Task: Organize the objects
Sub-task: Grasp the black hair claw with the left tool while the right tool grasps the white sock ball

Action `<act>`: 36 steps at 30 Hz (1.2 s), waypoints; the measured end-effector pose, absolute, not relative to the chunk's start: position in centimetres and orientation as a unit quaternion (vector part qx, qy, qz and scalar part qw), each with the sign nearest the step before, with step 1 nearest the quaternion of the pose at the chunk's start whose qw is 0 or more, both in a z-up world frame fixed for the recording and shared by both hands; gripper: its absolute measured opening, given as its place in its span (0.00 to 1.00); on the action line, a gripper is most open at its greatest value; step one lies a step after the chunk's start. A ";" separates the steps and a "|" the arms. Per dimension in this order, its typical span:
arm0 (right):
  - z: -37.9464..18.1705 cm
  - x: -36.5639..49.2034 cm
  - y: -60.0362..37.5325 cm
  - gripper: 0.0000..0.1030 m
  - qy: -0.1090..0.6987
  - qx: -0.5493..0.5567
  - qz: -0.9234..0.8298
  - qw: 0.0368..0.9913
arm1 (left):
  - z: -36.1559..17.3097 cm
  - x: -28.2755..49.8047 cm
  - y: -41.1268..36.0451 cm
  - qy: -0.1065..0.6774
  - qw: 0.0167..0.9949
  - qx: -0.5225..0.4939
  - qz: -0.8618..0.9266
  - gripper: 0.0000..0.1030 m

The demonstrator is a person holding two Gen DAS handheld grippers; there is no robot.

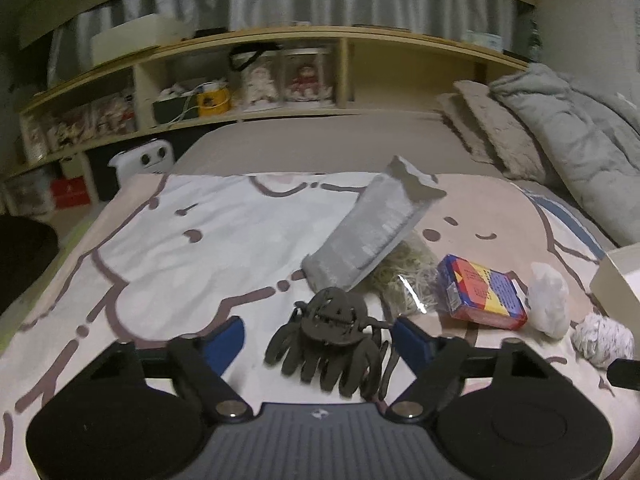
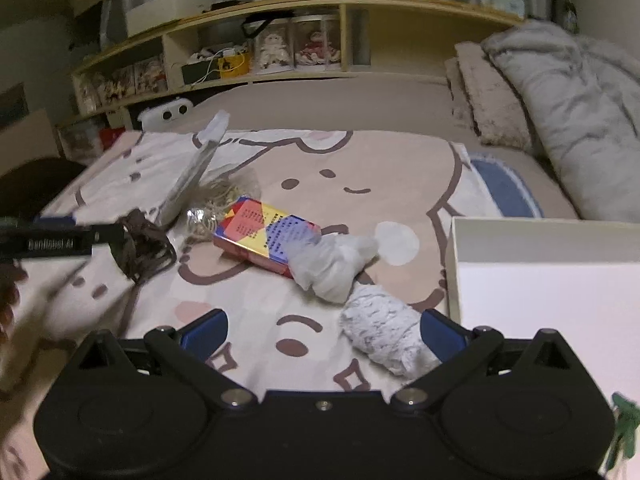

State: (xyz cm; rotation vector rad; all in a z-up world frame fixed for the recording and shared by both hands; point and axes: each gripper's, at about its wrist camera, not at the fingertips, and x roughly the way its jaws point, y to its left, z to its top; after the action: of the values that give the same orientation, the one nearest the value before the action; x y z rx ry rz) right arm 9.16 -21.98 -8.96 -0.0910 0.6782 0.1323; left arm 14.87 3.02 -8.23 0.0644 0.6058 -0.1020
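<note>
A dark brown hair claw clip (image 1: 332, 332) lies on the cartoon bedsheet (image 1: 168, 248) between the blue pads of my left gripper (image 1: 320, 338). The jaws stand open, with a gap on the left side of the clip. Behind it lie a grey pouch (image 1: 368, 232), a clear bag of pale strands (image 1: 404, 276), a colourful box (image 1: 480, 292), a crumpled white bag (image 1: 548, 300) and a fuzzy white roll (image 1: 604, 340). My right gripper (image 2: 322, 334) is open low over the sheet, and the fuzzy roll (image 2: 384, 336) rests against its right pad. The clip (image 2: 140, 244) also shows at far left.
An open white box (image 2: 540, 280) stands at the right on the bed. Pillows (image 2: 492, 96) and a grey blanket (image 2: 580, 112) are piled at the back right. A wooden shelf (image 2: 280, 36) with jars and boxes runs along the far side.
</note>
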 end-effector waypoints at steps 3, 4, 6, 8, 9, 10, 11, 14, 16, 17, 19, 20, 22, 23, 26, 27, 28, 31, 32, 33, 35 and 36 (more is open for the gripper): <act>-9.9 9.0 -21.2 1.00 0.320 -0.123 0.048 0.938 | -8.7 15.3 2.8 0.301 0.950 0.047 -0.062 0.63; -10.2 9.1 -21.1 1.00 0.319 -0.146 0.040 0.936 | -8.9 15.5 2.7 0.305 0.949 0.051 -0.065 0.60; -10.7 9.2 -21.0 0.98 0.317 -0.178 0.027 0.931 | -9.2 15.7 2.8 0.310 0.947 0.051 -0.065 0.51; -11.0 9.4 -21.1 0.85 0.317 -0.195 0.024 0.928 | -9.4 15.9 2.9 0.312 0.947 0.041 -0.066 0.47; -11.2 9.5 -21.1 0.85 0.315 -0.206 0.024 0.926 | -9.4 15.8 3.0 0.311 0.947 0.035 -0.068 0.42; -11.3 9.5 -21.0 0.85 0.313 -0.216 0.023 0.924 | -9.3 15.8 3.0 0.310 0.948 0.029 -0.070 0.39; -11.5 9.5 -20.8 0.83 0.311 -0.231 0.024 0.922 | -9.3 15.8 3.0 0.311 0.947 0.025 -0.073 0.36; -12.2 9.5 -20.1 0.77 0.317 -0.261 0.034 0.911 | -9.3 15.7 2.8 0.312 0.947 0.026 -0.070 0.36; -12.8 9.6 -19.8 0.71 0.324 -0.277 0.034 0.904 | -9.2 15.7 2.8 0.314 0.947 0.026 -0.068 0.36; -13.1 9.6 -19.6 0.65 0.325 -0.285 0.033 0.901 | -9.2 15.7 2.7 0.315 0.946 0.025 -0.066 0.35; -13.4 9.9 -19.4 0.59 0.332 -0.290 0.027 0.897 | -9.0 15.6 2.7 0.316 0.946 0.024 -0.065 0.34; -13.5 9.9 -19.4 0.56 0.331 -0.293 0.023 0.897 | -8.9 15.5 2.6 0.316 0.946 0.023 -0.065 0.33; -13.4 10.0 -19.3 0.43 0.327 -0.299 0.010 0.896 | -8.5 15.2 2.5 0.316 0.946 0.021 -0.064 0.17; -13.4 10.0 -19.4 0.37 0.326 -0.302 0.004 0.896 | -8.3 15.1 2.5 0.318 0.946 0.022 -0.063 0.02; -12.8 10.1 -19.9 0.28 0.333 -0.281 0.005 0.900 | -8.0 14.8 2.3 0.333 0.941 0.017 -0.057 0.00; -12.5 10.1 -20.0 0.25 0.335 -0.276 0.005 0.901 | -7.9 14.6 2.3 0.337 0.940 0.017 -0.056 0.00; -12.2 10.1 -20.1 0.20 0.337 -0.270 0.006 0.902 | -7.9 14.4 2.3 0.340 0.939 0.017 -0.056 0.00; -11.3 9.8 -20.5 0.14 0.344 -0.242 0.014 0.907 | -7.5 13.7 2.3 0.345 0.937 0.017 -0.053 0.00; -11.0 9.6 -20.6 0.13 0.344 -0.233 0.017 0.909 | -7.4 13.5 2.3 0.344 0.937 0.016 -0.053 0.00; -10.8 9.4 -20.6 0.12 0.344 -0.228 0.019 0.911 | -7.2 13.3 2.4 0.343 0.938 0.015 -0.051 0.00; -10.3 9.1 -20.7 0.10 0.343 -0.218 0.022 0.914 | -6.9 13.2 2.4 0.338 0.940 0.014 -0.051 0.00; -10.1 8.9 -20.7 0.09 0.341 -0.214 0.025 0.915 | -6.8 13.2 2.3 0.334 0.941 0.016 -0.052 0.01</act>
State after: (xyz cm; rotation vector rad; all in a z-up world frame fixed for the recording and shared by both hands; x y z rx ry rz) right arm 8.93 -20.72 -10.11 -0.4401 0.7023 0.0517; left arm 13.16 2.33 -6.79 0.0320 0.6809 -0.1051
